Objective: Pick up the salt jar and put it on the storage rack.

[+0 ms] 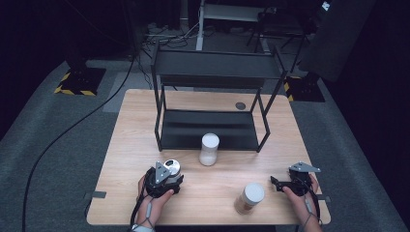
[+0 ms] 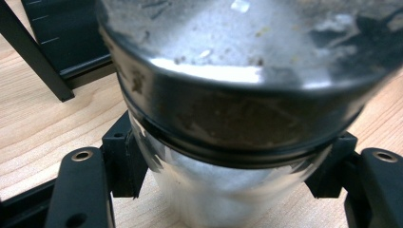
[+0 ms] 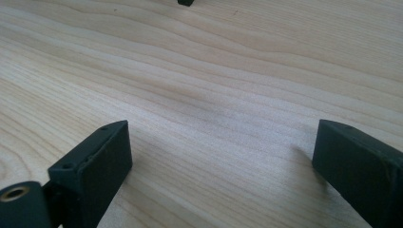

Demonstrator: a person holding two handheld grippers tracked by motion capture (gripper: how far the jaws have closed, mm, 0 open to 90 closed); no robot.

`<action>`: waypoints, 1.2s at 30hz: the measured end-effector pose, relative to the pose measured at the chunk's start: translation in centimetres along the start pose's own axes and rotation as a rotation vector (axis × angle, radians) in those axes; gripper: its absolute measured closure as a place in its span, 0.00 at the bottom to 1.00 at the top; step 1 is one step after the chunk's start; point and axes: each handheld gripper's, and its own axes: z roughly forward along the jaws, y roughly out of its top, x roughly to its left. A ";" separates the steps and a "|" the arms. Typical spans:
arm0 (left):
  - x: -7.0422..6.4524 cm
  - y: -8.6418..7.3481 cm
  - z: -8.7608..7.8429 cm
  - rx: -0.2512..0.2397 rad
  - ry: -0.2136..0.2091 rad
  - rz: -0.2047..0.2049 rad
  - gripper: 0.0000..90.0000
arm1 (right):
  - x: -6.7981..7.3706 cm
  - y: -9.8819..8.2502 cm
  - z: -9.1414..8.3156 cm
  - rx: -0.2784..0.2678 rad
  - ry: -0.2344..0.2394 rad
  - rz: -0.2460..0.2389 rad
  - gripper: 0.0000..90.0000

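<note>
Left claw (image 2: pixel 223 190) is clamped on the clear glass jar with a silver metal lid (image 2: pixel 228 118), its black pads pressing the glass on both sides just under the lid; the contents look white, though the close view blurs them. That jar stands on the pale wooden counter (image 1: pixel 135 145), near its front left, in front of the black metal shelf rack (image 1: pixel 212 72). Right claw (image 3: pixel 223 156) hovers with jaws spread wide over bare wood, gripping nothing.

Three jars (image 1: pixel 209 149) on the table (image 1: pixel 130 140) before the shelf (image 1: pixel 208 128)
</note>
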 end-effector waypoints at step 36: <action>1.3 7.1 -0.5 0.002 -0.027 0.025 0.33 | 0.0 0.0 0.0 0.001 0.001 -0.001 0.06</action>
